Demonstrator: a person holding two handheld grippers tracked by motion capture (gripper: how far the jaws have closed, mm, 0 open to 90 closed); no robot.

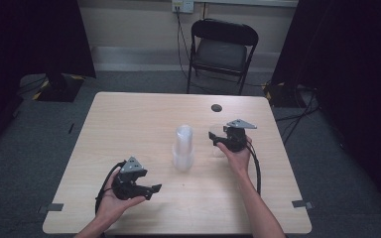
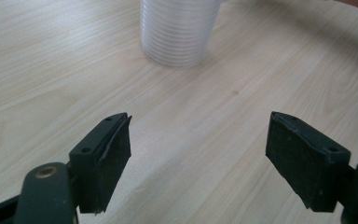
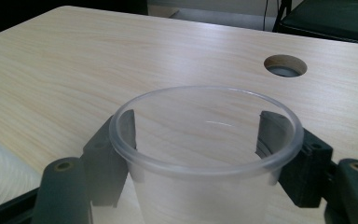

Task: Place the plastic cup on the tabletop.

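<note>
Between the jaws of our right hand-held gripper (image 3: 205, 163) stood a single clear plastic cup (image 3: 206, 140), upright, its rim rising just above the two black pads. We judged that it had been pulled off the stack of cups (image 1: 183, 148) to be set down by itself on the worktop (image 1: 129, 124), which is why it stood apart from that stack, off toward the side where the round cable hole (image 3: 285, 65) is cut in the wood. From the high view the right hand-held gripper (image 1: 226, 139) sat low over the worktop with the cup faint beneath it. The pads lay along the cup's wall on both sides, yet we could not tell whether they pressed on it or only flanked it; the jaws stood at a middling width, and the cup kept its round shape with no dent showing. Our left hand-held gripper (image 2: 198, 158) held nothing: its jaws were spread wide, with bare wood between them and nothing touching either pad. Ahead of it, a short way beyond the fingertips, stood the ribbed stack of nested cups (image 2: 178, 32), upright on its base. We took it that the left was kept wide and aimed that way so it could steady the stack when the next cup was to come off. In the high view the left hand-held gripper (image 1: 151, 191) rested in our palm near the front edge.
</note>
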